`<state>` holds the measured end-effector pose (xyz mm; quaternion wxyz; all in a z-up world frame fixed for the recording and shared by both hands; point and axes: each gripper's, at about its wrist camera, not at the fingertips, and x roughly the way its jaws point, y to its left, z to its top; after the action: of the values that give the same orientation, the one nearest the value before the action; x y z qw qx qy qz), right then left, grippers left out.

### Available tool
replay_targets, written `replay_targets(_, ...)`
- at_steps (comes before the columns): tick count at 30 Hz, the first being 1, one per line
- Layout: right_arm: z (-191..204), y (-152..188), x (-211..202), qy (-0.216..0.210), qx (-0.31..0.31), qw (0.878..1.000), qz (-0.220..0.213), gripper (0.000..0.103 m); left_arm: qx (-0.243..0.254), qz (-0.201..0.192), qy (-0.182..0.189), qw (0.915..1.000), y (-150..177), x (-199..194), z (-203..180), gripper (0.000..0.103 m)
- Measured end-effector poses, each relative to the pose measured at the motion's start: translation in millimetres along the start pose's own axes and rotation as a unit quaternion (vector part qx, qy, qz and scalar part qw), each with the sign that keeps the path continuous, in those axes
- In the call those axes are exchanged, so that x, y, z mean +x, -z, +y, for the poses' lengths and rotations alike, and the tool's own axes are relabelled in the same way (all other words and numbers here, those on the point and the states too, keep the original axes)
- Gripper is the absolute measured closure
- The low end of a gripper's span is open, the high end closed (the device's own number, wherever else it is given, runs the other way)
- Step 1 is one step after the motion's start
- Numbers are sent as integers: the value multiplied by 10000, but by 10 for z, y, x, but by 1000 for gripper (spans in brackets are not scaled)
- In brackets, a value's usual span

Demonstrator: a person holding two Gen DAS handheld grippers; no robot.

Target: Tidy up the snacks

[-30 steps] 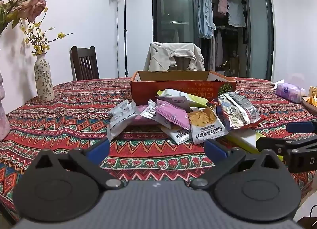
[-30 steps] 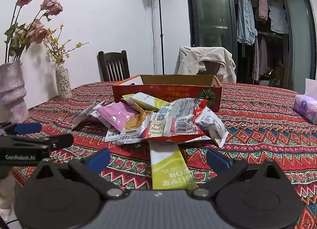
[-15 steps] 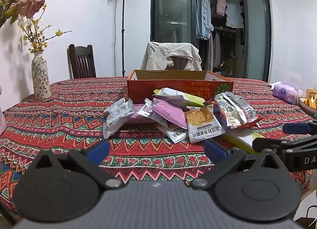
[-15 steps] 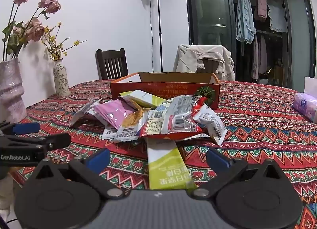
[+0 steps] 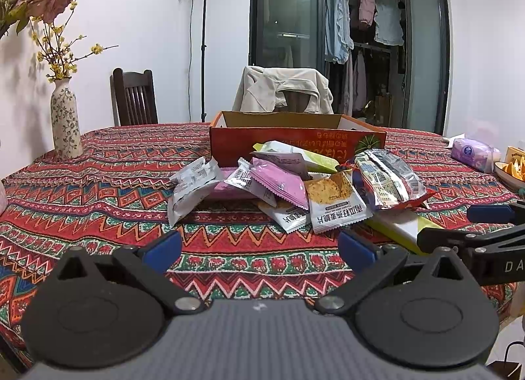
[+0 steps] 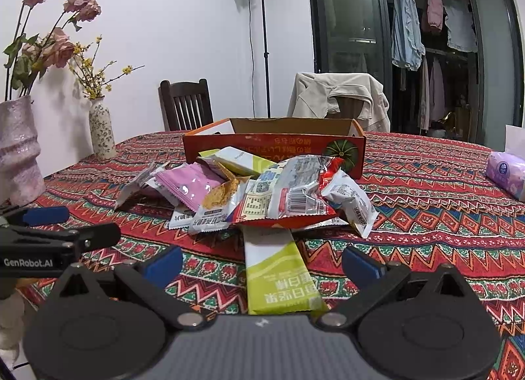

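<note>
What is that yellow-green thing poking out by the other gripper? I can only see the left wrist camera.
Observer: A long yellow-green packet, lying flat. Its near end reaches in between the open fingers of the right gripper.
Operator: Is anything hiding behind the big shiny bag?
Observer: Yes, a small white packet sits against its right side.
Operator: Where do the pink roses come from?
Observer: They stand in a big pink vase, nearer to us than the flowered vase.
</note>
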<state>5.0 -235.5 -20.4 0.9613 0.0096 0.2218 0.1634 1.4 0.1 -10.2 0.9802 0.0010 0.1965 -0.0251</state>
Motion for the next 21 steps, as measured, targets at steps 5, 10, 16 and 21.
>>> replay_targets(5, 1, -3, 0, 1, 0, 10000, 1, 0, -1, 1, 5, 10000, 2, 2, -2, 0)
replay_targets(10, 3, -5, -2, 3, -1, 10000, 3, 0, 0, -6, 11, 10000, 9, 3, -11, 0)
replay_targets(16, 3, -1, -1, 6, 2, 10000, 8, 0, -12, 6, 33, 10000, 16, 6, -20, 0)
replay_targets(21, 7, 10, -4, -6, 0, 10000, 15, 0, -20, 24, 49, 10000, 16, 13, -15, 0)
